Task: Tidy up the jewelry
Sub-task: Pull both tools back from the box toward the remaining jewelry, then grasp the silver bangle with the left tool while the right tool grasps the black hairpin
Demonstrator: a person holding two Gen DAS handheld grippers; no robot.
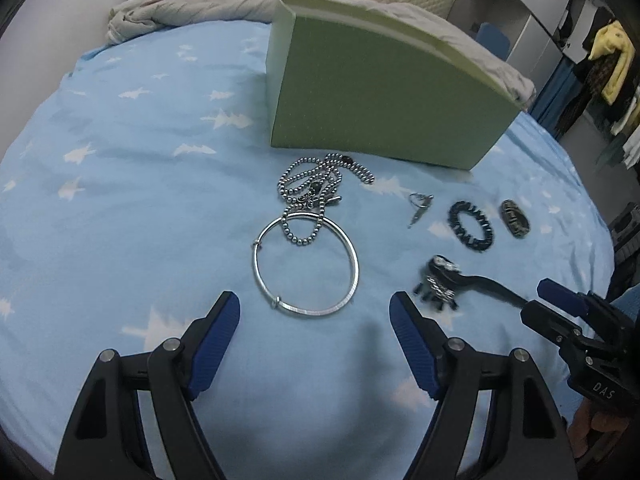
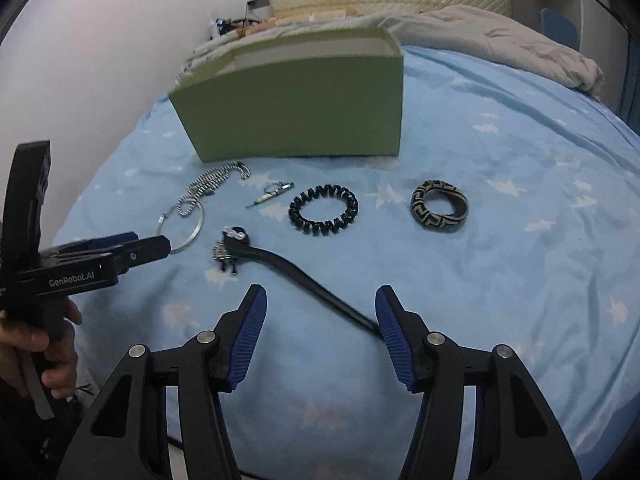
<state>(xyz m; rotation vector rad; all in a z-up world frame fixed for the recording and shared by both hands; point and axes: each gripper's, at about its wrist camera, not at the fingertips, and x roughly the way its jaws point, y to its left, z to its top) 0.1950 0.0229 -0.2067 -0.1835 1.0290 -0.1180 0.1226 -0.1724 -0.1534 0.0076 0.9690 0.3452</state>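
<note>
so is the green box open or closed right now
Open. The green box has no lid on top, and the right wrist view shows its pale inner wall below the rim. Whether anything is inside cannot be told.

A bed (image 1: pixel 140 168) covered in a pale blue sheet printed with white tree shapes carries everything. At twelve o'clock stands an open light-green cardboard box (image 1: pixel 372 100). Just before it lies a tangled silver bead chain (image 1: pixel 312 196), its loop lying over the rim of a plain silver bangle (image 1: pixel 306 268). Toward three o'clock lie a small silver ring with a pin (image 1: pixel 418 204), a black coiled hair tie (image 2: pixel 323 211), and a black-and-beige patterned band (image 2: pixel 439 206). A black long-handled hair clip with beaded ornament (image 2: pixel 256 254) lies at five o'clock. A rumpled grey blanket (image 2: pixel 500 36) lies beyond the box.
</note>
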